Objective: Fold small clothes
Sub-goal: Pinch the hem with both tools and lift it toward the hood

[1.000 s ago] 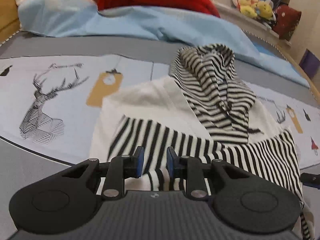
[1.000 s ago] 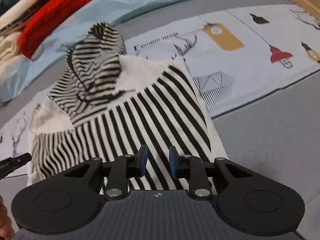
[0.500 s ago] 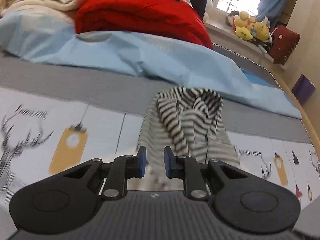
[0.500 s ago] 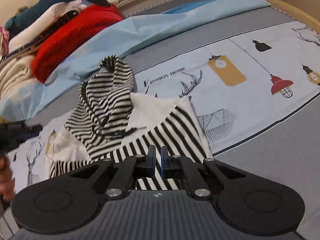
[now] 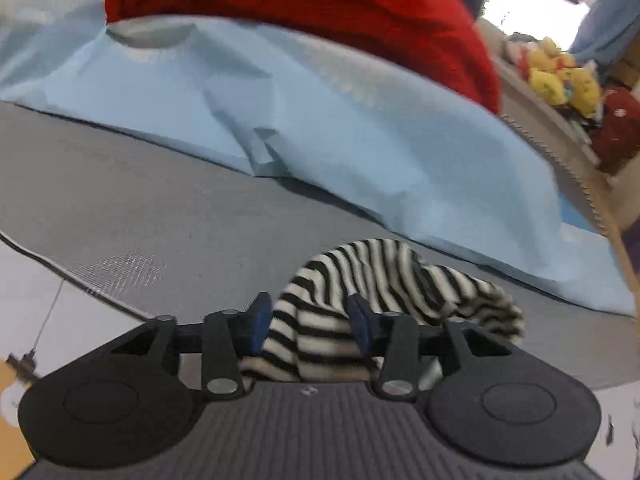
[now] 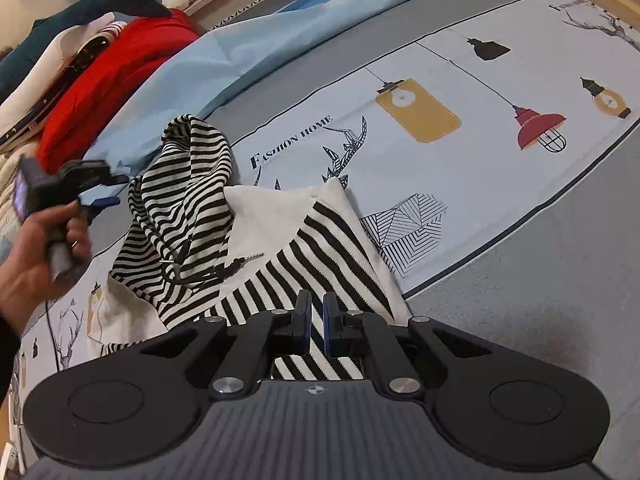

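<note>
A small black-and-white striped hoodie [image 6: 248,248] lies on the printed bed cover [image 6: 460,168], its sleeves folded across the white body. Its striped hood [image 6: 188,184] points toward the pillows. In the left wrist view my left gripper [image 5: 310,322] is open, with the tip of the hood [image 5: 360,292] lying between its fingers. From the right wrist view the left gripper [image 6: 98,190] sits at the hood's far left side, held by a hand. My right gripper [image 6: 316,314] hovers over the striped lower part of the hoodie, jaws nearly closed, gripping nothing.
A light blue sheet [image 5: 320,128] and a red blanket [image 5: 300,12] are piled beyond the hood. Folded white cloth and a dark plush toy [image 6: 92,12] lie at the head of the bed. Soft toys [image 5: 560,80] sit on a ledge at the right.
My left gripper has moved forward from the hoodie's bottom edge up to the hood and opened wider around its tip. My right gripper has closed almost fully and stayed over the lower stripes.
</note>
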The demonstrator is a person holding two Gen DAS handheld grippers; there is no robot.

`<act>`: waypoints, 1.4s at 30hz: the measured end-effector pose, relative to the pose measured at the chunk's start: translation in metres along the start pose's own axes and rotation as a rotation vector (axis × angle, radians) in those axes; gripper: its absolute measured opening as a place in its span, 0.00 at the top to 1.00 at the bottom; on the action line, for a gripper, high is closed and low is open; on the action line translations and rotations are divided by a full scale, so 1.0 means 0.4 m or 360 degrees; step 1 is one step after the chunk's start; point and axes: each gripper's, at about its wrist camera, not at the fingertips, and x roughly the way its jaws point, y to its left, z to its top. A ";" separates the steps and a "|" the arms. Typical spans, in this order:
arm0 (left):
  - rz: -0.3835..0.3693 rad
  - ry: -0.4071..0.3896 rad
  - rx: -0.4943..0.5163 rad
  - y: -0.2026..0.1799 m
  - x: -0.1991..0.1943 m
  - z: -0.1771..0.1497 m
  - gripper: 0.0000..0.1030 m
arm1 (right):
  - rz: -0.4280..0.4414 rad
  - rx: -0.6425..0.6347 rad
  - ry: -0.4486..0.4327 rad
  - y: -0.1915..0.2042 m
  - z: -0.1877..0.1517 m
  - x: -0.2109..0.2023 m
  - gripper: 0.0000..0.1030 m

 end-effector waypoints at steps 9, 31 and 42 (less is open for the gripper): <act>-0.0044 -0.0020 0.0333 -0.040 0.001 -0.023 0.99 | -0.0053 0.0037 0.0031 -0.014 0.001 0.023 0.94; -0.0471 0.0090 0.0259 0.278 -0.733 -0.615 0.88 | 0.0041 0.0022 -0.0078 0.011 -0.013 -0.030 0.94; -0.0326 0.0615 -0.0218 0.284 -0.498 -0.658 0.55 | 0.0161 0.0066 0.0087 0.061 -0.041 0.058 0.72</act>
